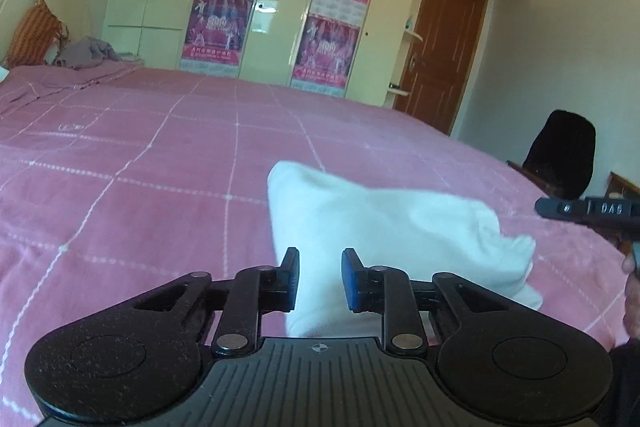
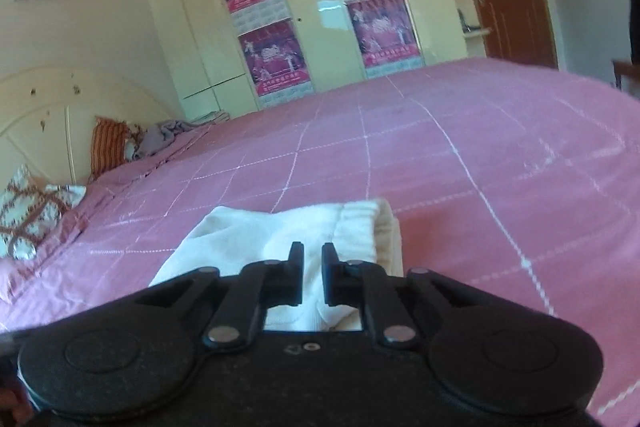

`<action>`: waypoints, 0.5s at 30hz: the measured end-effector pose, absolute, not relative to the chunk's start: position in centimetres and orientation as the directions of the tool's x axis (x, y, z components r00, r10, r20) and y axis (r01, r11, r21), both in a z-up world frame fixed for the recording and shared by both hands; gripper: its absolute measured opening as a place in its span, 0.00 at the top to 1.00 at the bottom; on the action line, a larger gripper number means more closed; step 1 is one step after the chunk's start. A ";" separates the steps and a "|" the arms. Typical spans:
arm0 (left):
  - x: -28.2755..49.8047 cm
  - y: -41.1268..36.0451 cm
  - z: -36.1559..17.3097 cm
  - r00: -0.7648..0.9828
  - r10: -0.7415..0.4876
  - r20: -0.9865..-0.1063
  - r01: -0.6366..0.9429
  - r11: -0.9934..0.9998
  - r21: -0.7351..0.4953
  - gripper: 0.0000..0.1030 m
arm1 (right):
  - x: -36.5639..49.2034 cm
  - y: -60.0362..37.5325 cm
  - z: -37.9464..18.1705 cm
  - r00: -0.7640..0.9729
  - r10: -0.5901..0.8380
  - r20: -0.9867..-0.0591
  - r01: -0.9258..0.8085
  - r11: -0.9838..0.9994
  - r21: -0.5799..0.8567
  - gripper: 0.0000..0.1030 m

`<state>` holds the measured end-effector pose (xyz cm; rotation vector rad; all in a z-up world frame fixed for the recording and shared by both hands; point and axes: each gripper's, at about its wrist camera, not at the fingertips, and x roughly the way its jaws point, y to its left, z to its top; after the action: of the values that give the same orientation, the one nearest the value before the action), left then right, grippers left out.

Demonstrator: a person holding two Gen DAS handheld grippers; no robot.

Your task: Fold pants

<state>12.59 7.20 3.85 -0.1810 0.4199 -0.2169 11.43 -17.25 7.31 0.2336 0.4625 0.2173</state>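
Note:
White pants [image 1: 384, 223] lie folded in a compact bundle on the pink checked bedspread [image 1: 160, 163]. My left gripper [image 1: 320, 267] hovers just above the bundle's near left end, jaws apart and empty. In the right wrist view the pants [image 2: 280, 231] show their ribbed waistband at the right end. My right gripper [image 2: 312, 259] is above the bundle's near edge, jaws a small gap apart, holding nothing. The right gripper's body [image 1: 592, 213] shows at the right edge of the left wrist view.
The pink bedspread [image 2: 480, 147] covers a wide bed. Pillows [image 2: 32, 215] and a headboard [image 2: 60, 107] stand at the left. A grey garment [image 1: 88, 53] lies at the far corner. A wardrobe with posters [image 1: 280, 7], a brown door [image 1: 440, 47] and a black chair [image 1: 560, 155] stand beyond.

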 end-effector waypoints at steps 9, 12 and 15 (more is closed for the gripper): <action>20.6 1.4 0.4 0.736 -0.336 -0.588 0.255 0.942 -0.219 0.77 | 16.6 -16.3 2.3 0.744 0.189 -0.641 -0.156 0.982 0.108 0.93; 21.3 2.2 3.2 0.773 -0.348 -0.531 0.258 0.936 -0.238 0.77 | 17.1 -16.5 3.7 0.727 0.211 -0.653 -0.193 0.976 0.101 0.91; 24.8 2.0 5.8 0.788 -0.359 -0.499 0.282 0.933 -0.225 0.77 | 18.2 -16.1 6.6 0.786 0.237 -0.570 -0.226 0.970 0.092 0.87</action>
<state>24.81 1.96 5.77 -0.1417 0.5654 -0.3463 18.15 -16.13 6.60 0.0191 0.6174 0.2495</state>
